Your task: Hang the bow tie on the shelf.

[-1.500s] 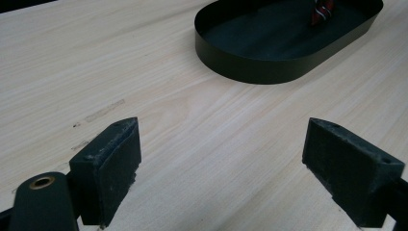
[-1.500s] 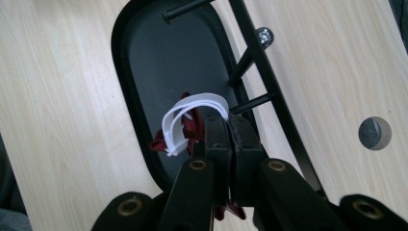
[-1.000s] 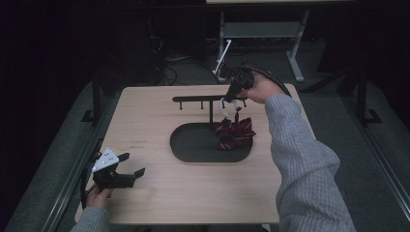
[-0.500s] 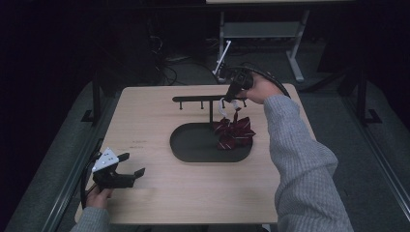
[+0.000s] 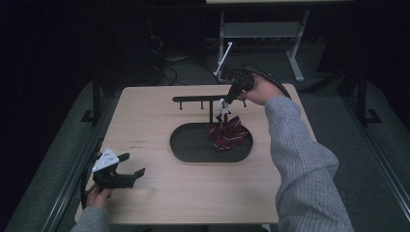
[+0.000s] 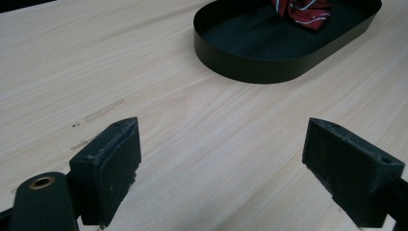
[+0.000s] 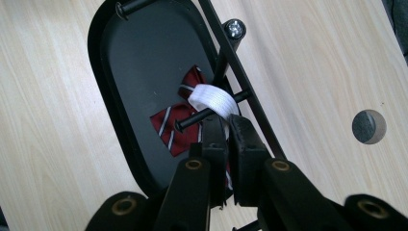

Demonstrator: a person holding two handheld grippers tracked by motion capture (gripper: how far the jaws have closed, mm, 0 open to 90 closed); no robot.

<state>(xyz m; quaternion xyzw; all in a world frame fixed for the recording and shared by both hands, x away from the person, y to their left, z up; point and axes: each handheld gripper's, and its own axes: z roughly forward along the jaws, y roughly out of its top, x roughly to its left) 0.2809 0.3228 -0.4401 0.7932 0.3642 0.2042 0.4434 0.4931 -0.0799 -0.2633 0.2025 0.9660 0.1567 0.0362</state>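
The pale wood-grain surface (image 5: 159, 203) fills the middle of the high view, its long axis running left to right. Near its centre sits a black oval metal tray (image 5: 191, 145), long axis also left to right; in the left gripper view the tray (image 6: 250, 60) lies at the upper right of the frame, and in the right gripper view it (image 7: 125, 67) runs from the top down toward the lower middle. A black metal rack with a horizontal bar and short pegs (image 5: 196, 99) stands at the tray's far edge, the bar parallel to the tray's length.

A dark red bow tie with white stripes (image 5: 227, 133) hangs down over the right half of the tray, its white elastic band (image 7: 214, 101) looped over one peg (image 7: 192, 119) of the rack; the peg points toward the left of the right gripper view. The tie's lower folds reach the tray floor, as far as can be told.

The right claw (image 5: 224, 104), at upper centre-right of the high view, is clenched on the white band just below the peg, its jaws nearly together in the right gripper view (image 7: 226, 127). The left claw (image 5: 131, 165), at the lower left, rests low over the bare surface, released, its jaws wide apart (image 6: 221, 168), pointing toward the tray.
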